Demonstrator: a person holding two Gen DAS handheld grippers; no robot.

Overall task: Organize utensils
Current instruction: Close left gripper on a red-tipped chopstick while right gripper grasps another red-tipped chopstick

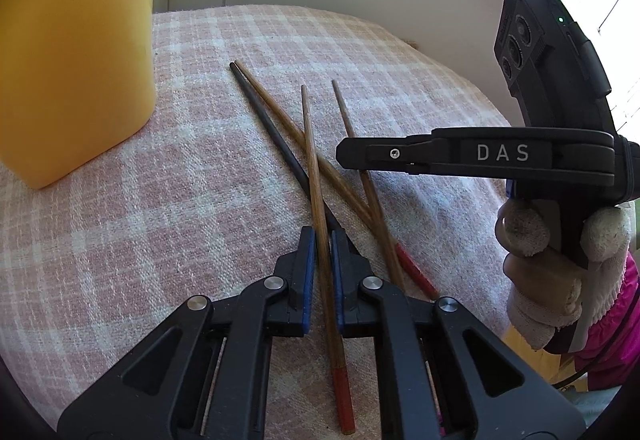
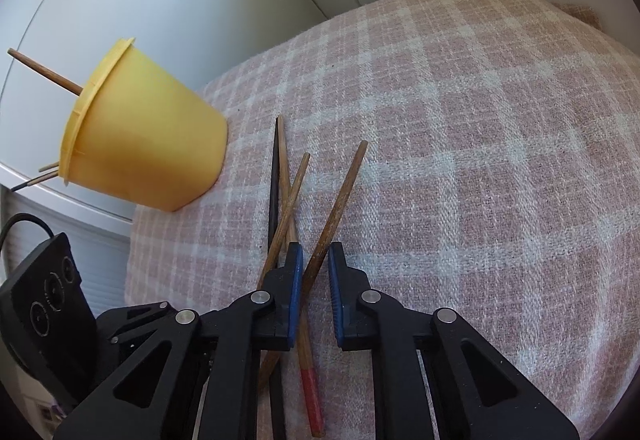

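Chopsticks [image 1: 280, 144] lie crossed on the plaid surface [image 1: 140, 220] nr the yellow cup [image 2: 148, 144]. L gripper [image 1: 320, 264] clenched on one brown stick [image 1: 316, 176]; R gripper [image 2: 314, 280] clamps another [image 2: 336, 208]. More sticks in cup.

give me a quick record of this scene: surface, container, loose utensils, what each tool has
surface: pink plaid cloth
container: yellow cup, with chopsticks poking out of its top
loose utensils: four crossed on the cloth, three brown and one black chopstick
left tool: shut on red-ended brown chopstick
right tool: shut on second brown chopstick
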